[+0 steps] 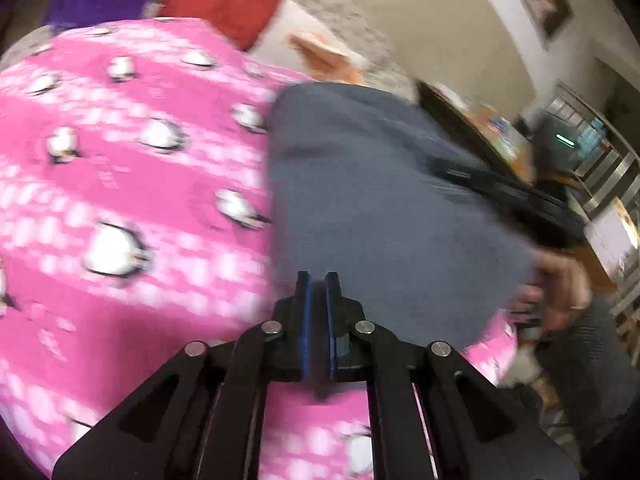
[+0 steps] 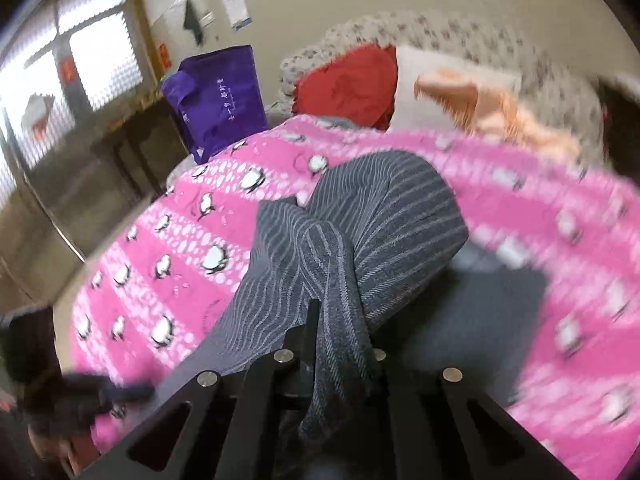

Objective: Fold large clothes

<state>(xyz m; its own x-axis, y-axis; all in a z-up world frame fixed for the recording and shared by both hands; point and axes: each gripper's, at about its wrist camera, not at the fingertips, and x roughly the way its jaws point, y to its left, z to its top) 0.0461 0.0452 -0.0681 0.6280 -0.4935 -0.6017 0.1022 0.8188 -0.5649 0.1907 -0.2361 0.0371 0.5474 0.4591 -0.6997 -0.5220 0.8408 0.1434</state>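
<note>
A dark grey pinstriped garment lies on a pink penguin-print blanket. My right gripper is shut on a bunched fold of this garment, which drapes over its fingers and hides the right one. In the left wrist view the garment shows as a blurred grey sheet on the blanket. My left gripper hangs above the garment's near edge, its blue-padded fingers nearly together with a thin gap and nothing between them. The other gripper and the hand holding it show blurred at the garment's right edge.
A red garment, a white and an orange piece lie at the back on a floral cover. A purple bag stands at the back left. A wooden table with items is at right.
</note>
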